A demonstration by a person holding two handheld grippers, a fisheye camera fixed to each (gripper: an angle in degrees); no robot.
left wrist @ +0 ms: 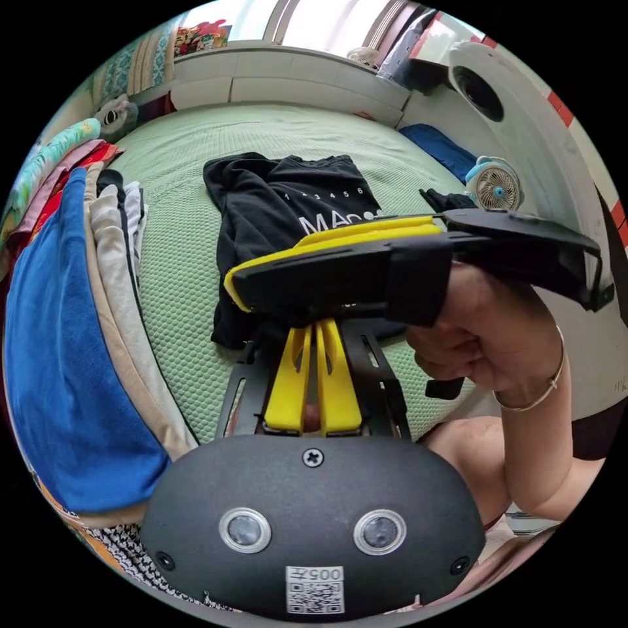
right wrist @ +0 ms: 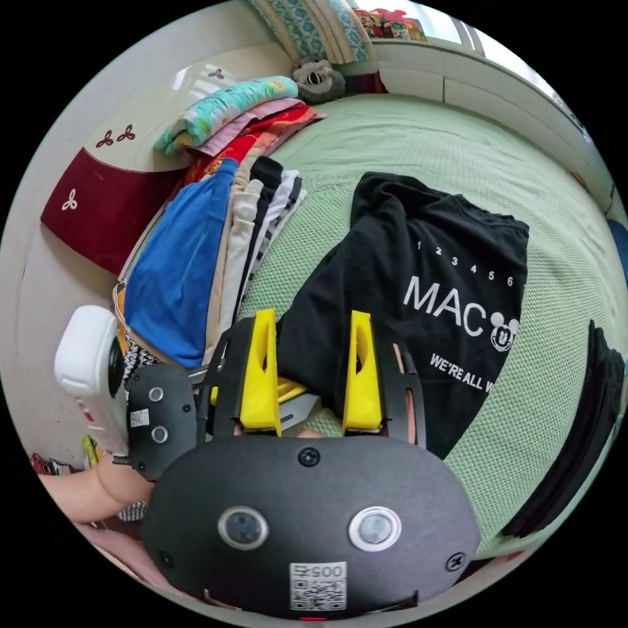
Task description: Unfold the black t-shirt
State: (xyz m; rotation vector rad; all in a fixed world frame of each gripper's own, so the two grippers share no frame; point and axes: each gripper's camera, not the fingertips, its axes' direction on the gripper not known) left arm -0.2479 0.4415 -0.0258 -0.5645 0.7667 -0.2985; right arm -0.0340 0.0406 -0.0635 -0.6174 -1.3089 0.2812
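The left hand-held gripper has its yellow jaws nearly together with nothing between them, and the right hand-held gripper, held in a hand, crosses just ahead. In its own view, the right hand-held gripper stands wide open over the near edge of the black t-shirt, not gripping it. The shirt lies folded on the green bed, beside a stack of clothes.

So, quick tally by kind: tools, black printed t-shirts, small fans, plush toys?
tools: 2 (left tool shut, right tool open)
black t-shirt: 1
fan: 1
plush toy: 1
total: 5
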